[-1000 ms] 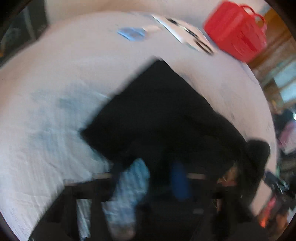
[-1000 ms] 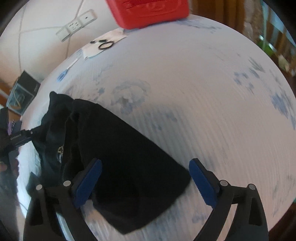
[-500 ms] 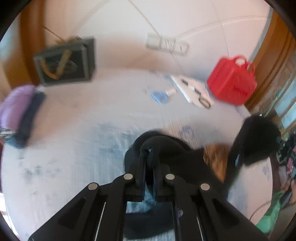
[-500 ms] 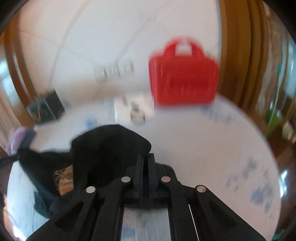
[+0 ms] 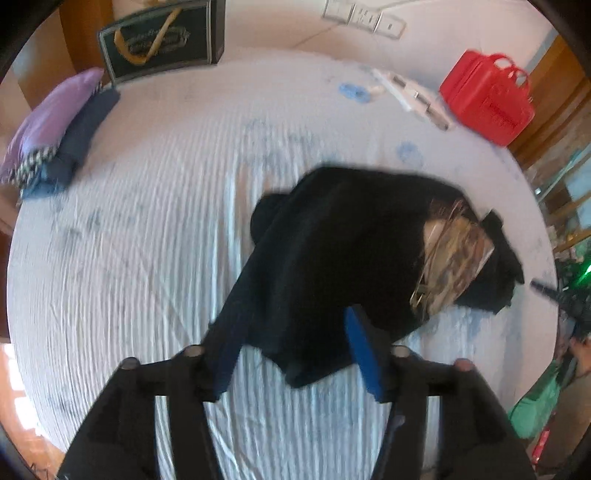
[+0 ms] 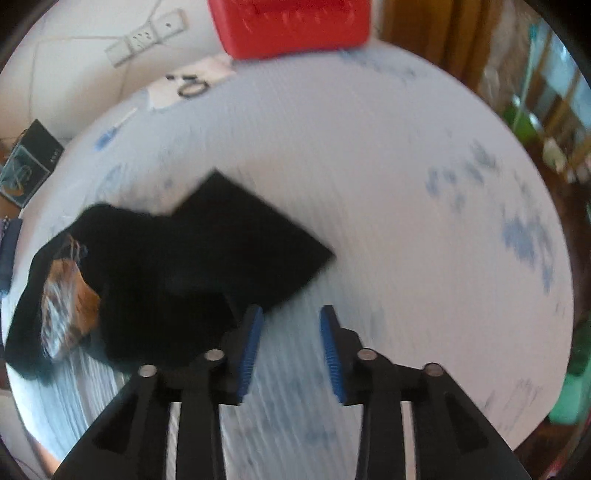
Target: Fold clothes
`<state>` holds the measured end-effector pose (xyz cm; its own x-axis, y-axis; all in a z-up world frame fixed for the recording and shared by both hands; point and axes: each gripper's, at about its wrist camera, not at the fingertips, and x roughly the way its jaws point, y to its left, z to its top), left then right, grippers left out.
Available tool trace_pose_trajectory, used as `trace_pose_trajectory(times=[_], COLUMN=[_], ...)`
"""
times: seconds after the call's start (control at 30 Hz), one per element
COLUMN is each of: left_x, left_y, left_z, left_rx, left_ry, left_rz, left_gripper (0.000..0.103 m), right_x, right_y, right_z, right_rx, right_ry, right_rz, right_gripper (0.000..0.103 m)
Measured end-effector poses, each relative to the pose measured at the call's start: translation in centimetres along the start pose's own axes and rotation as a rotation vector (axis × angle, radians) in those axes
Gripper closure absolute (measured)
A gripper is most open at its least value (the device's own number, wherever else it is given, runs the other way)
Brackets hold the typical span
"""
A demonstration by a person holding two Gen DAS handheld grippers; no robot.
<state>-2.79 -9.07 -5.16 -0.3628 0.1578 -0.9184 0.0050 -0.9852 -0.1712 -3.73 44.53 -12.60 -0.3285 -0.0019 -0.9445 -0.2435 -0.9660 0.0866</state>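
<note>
A black garment (image 5: 332, 258) with a tan printed patch (image 5: 450, 266) lies bunched on the white striped bed sheet (image 5: 147, 258). My left gripper (image 5: 291, 350) is open just above the garment's near edge; cloth lies between and over its fingers, the left pad partly hidden. In the right wrist view the garment (image 6: 192, 273) lies to the left, with a flat folded corner pointing right. My right gripper (image 6: 291, 347) is open and empty just off the garment's lower right edge, over bare sheet.
A red plastic basket (image 5: 487, 96) stands at the far right of the bed and shows in the right wrist view (image 6: 291, 26). Folded purple and navy clothes (image 5: 55, 125) are stacked far left. A dark box (image 5: 162, 37), scissors on paper (image 6: 190, 86) lie at the back.
Both grippers were shut on the lifted garment half a second ago. Both have opened, and the garment has dropped onto the sheet.
</note>
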Motion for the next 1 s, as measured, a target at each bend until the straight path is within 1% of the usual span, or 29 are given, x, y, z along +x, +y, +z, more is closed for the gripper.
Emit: trace_pose_trajectory(times=[0.03,0.07,0.17,0.2,0.3,0.33,0.4,0.43,0.47,0.6,0.63,0.67,0.73,0.83,0.87,0.9,0.93,0.97,1.0], left_x=[-0.1,-0.2,0.5,1.2,4.0,5.1,7.5,8.8,10.2,13.7,14.4,15.0,15.8,16.1,16.1,15.8,15.5,15.1,14.5], left_y=[-0.3,-0.6,-1.1,-1.2,-1.8,-2.0,-2.5,-2.7,-2.9,-3.3,-3.5,-3.6,-3.8,-4.0,-4.1,-4.4,-4.6,-4.8,-5.0], left_z=[0.7,1.4,4.9,5.9,9.0,9.6,10.6,11.1,11.3,11.0,10.9,10.8,10.6,10.3,10.2,10.0,9.9,9.8,9.7], left_rx=[0.012,0.023,0.047,0.048,0.036,0.038,0.048,0.054,0.064,0.087,0.097,0.105,0.115,0.120,0.122,0.133,0.143,0.152,0.159], left_ry=[-0.019,-0.037,-0.071,-0.072,-0.054,-0.044,-0.014,0.002,0.023,0.080,0.091,0.101,0.113,0.131,0.136,0.137,0.136,0.125,0.108], left_rz=[-0.002,-0.004,-0.009,-0.011,-0.016,-0.015,0.011,0.024,0.038,0.063,0.074,0.084,0.091,0.104,0.105,0.090,0.080,0.095,0.108], left_gripper=[0.048,0.048,0.048,0.048,0.048,0.048,0.048,0.048,0.048,0.048,0.048,0.048,0.047,0.047,0.053,0.063,0.084,0.093,0.093], right_x=[-0.1,-0.3,-1.4,-1.6,-1.8,-1.6,-1.1,-0.8,-0.5,0.8,1.3,1.9,3.1,4.8,5.4,5.9,6.3,6.4,6.0], right_y=[-0.2,-0.3,-0.3,-0.3,-0.6,-0.8,-1.0,-1.0,-1.0,-0.9,-0.8,-0.7,-0.2,0.9,1.5,2.2,2.9,3.8,4.7], right_z=[-0.4,-0.6,-0.7,-0.7,-0.3,-0.1,0.4,0.6,0.9,2.2,2.6,3.0,3.7,4.5,4.6,4.5,4.5,4.3,4.3], right_rx=[0.013,0.025,0.059,0.071,0.118,0.130,0.155,0.167,0.177,0.179,0.179,0.179,0.173,0.149,0.123,0.099,0.071,0.026,-0.028], right_ry=[0.000,-0.004,-0.028,-0.034,-0.042,-0.040,-0.035,-0.032,-0.028,-0.014,-0.010,-0.003,0.013,0.037,0.052,0.070,0.085,0.085,0.071], right_rz=[-0.004,-0.001,0.022,0.030,0.062,0.067,0.077,0.080,0.082,0.071,0.064,0.055,0.035,0.009,0.010,0.008,0.007,0.004,-0.027], right_gripper=[0.055,0.051,0.050,0.050,0.049,0.047,0.042,0.037,0.033,0.027,0.025,0.021,0.014,0.013,0.013,0.013,0.022,0.050,0.063])
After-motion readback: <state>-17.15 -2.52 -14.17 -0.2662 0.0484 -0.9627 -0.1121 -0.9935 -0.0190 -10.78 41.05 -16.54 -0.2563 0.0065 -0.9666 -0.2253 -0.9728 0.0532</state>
